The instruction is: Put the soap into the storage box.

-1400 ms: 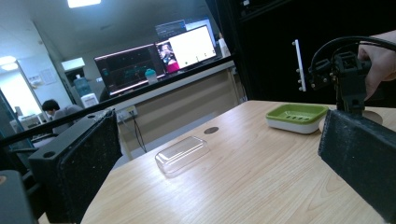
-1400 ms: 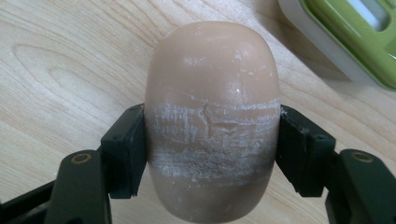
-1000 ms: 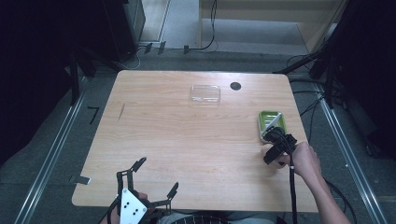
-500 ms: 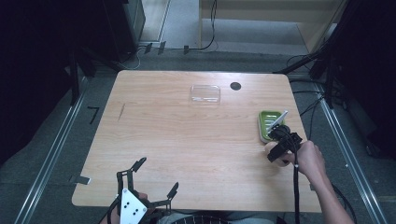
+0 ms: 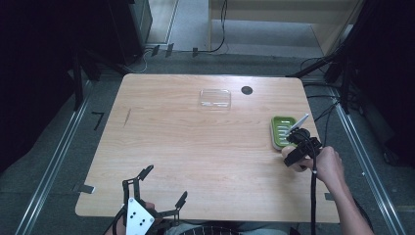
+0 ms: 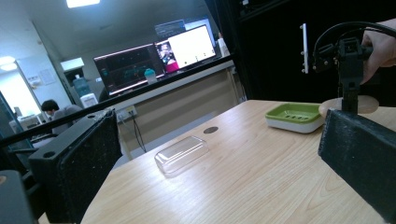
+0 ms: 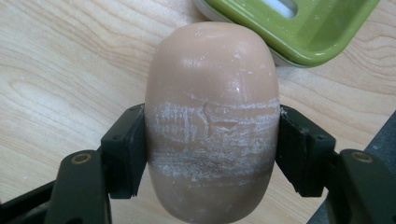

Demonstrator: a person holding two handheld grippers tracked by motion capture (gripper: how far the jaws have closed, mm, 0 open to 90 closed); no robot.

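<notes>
Tan soap bar [image 7: 211,126] clamped across its middle by the right tool [image 7: 211,140], pads pressing both sides; scuffed white band where gripped. It sits just beside the green soap dish [image 7: 299,28], near the right edge of the wooden surface [image 5: 195,147]; whether it touches the wood is hard to tell. Left tool [image 5: 159,188] at the near edge, spread open, gripping nothing. Clear lid [image 5: 215,98] lies well apart, toward the far side.

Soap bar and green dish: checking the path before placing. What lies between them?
Nothing: bare table separates soap bar from green dish, right gripper view.
</notes>
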